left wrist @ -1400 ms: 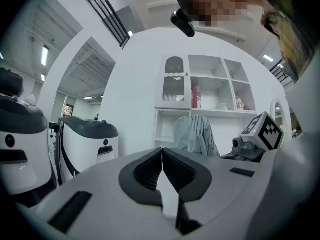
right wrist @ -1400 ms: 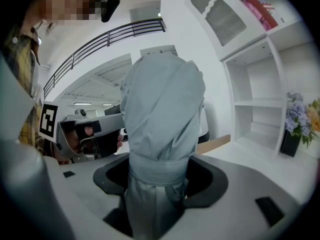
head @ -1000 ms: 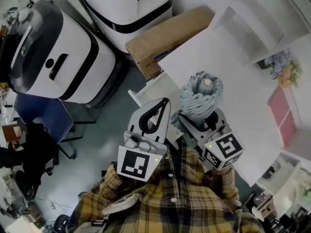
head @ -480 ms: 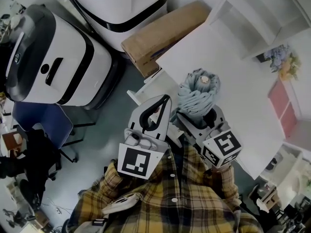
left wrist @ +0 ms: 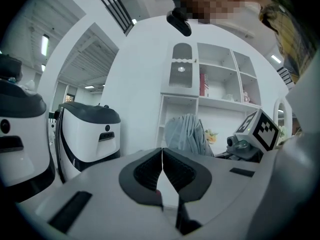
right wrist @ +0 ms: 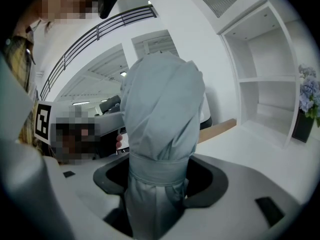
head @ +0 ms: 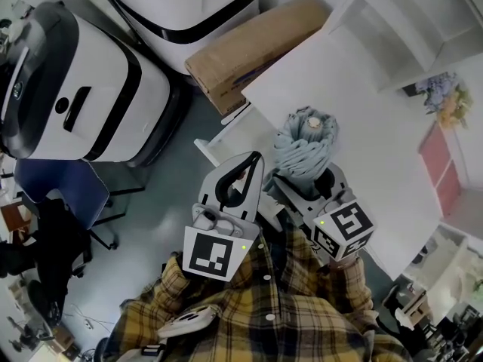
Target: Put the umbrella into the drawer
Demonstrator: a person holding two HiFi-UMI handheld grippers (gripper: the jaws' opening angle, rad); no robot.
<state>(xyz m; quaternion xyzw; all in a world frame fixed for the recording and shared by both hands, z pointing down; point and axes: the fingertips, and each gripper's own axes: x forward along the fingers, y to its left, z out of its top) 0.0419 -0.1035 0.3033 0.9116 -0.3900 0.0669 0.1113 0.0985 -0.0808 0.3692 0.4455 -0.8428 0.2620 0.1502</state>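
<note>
A folded grey-blue umbrella [head: 304,151] stands upright between the jaws of my right gripper [head: 312,181], which is shut on it around its strap. In the right gripper view the umbrella [right wrist: 160,149] fills the middle and rises from the right gripper [right wrist: 157,176]. My left gripper [head: 255,161] is held just left of it, jaws shut with nothing between them. The left gripper view shows the left gripper [left wrist: 162,160] shut, with the umbrella [left wrist: 186,135] beyond it. No drawer can be made out for certain; a white edge [head: 226,130] juts out under the white tabletop [head: 355,127].
White shelving [head: 411,29] stands at the upper right. A cardboard box [head: 249,47] lies on the floor by the table. Two large white-and-black machines [head: 75,89] stand to the left, with a blue chair [head: 64,191] near them. I see my plaid shirt [head: 264,308] below.
Both grippers and the umbrella keep their pose; the view has only drifted slightly.
</note>
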